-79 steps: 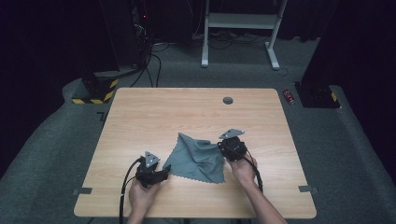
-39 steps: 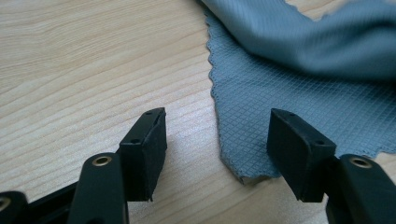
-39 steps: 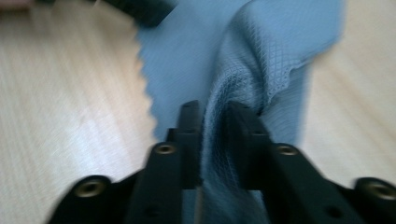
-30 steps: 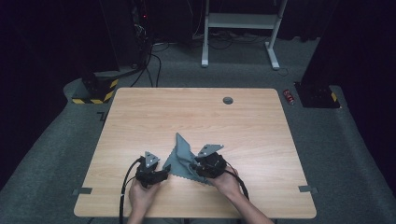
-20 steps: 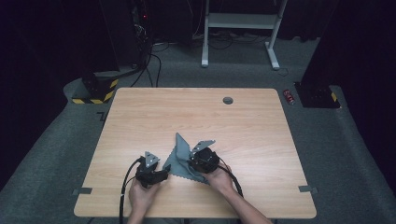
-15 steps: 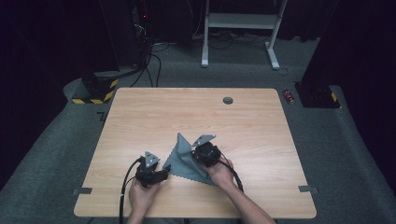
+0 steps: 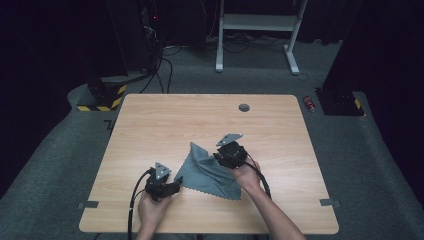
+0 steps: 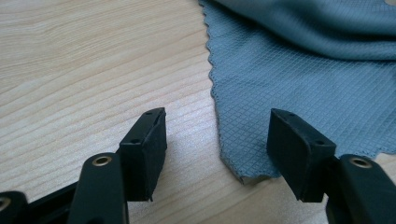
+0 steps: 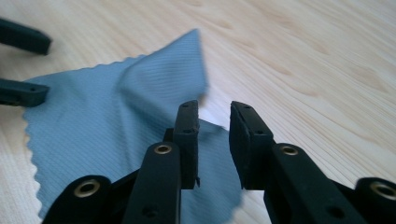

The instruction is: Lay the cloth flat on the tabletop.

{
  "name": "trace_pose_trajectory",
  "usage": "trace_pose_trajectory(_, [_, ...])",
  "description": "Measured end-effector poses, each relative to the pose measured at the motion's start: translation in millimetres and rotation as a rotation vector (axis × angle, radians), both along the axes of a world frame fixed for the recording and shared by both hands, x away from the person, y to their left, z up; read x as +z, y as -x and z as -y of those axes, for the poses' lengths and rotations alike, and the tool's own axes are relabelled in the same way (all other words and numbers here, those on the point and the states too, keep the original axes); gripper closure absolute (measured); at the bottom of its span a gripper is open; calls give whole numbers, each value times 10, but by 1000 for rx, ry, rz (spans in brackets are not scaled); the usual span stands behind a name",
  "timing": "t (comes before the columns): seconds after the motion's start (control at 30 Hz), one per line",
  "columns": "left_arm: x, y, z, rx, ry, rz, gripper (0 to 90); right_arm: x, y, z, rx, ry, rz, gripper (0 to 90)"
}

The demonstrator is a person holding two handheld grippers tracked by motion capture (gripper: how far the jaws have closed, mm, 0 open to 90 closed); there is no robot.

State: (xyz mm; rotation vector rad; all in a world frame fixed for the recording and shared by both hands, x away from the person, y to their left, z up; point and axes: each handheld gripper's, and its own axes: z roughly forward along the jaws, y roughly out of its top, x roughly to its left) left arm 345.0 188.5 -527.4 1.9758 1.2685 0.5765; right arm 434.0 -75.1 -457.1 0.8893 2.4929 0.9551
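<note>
**Grey cloth part-folded, both grippers off it**

The grey cloth (image 7: 207,172) lies on the near half of the worktop (image 7: 165,125), between the two hands. Its far corner is turned over onto the rest, so a raised flap stands up at the far left of it, and its zigzag-cut near edge runs toward the right.

The right gripper (image 7: 229,155) sits over the cloth's far right part. Its jaws have just been opening a little and stand slightly apart, with cloth below and beyond them but nothing pinched between them, as the right gripper view (image 9: 212,135) shows. The left gripper (image 7: 162,186) rests at the cloth's near left corner with its jaws wide apart; in the left gripper view (image 8: 217,140) that corner (image 8: 247,175) lies flat on the wood between the two pads, not gripped.

The step in hand looks like the next fold. To do it well, I judge the left jaws should close low on that corner, taking only one layer. The right jaws should catch the matching edge before either hand lifts, so the cloth carries over evenly and the edges meet without dragging the flap askew.
</note>
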Motion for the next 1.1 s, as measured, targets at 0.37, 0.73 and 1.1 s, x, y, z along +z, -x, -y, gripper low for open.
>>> trace_pose_trajectory(0.37, [1,1,1,0,-2,-1,383,-431,-102,158,-140,52,-90,640])
trace_pose_trajectory(0.73, [3,20,11,-32,1,9,477,-408,-168,227,-166,98,-16,896])
trace_pose_trajectory(1.1, [8,43,31,-87,10,14,701,-391,-424,695,-386,51,-19,805])
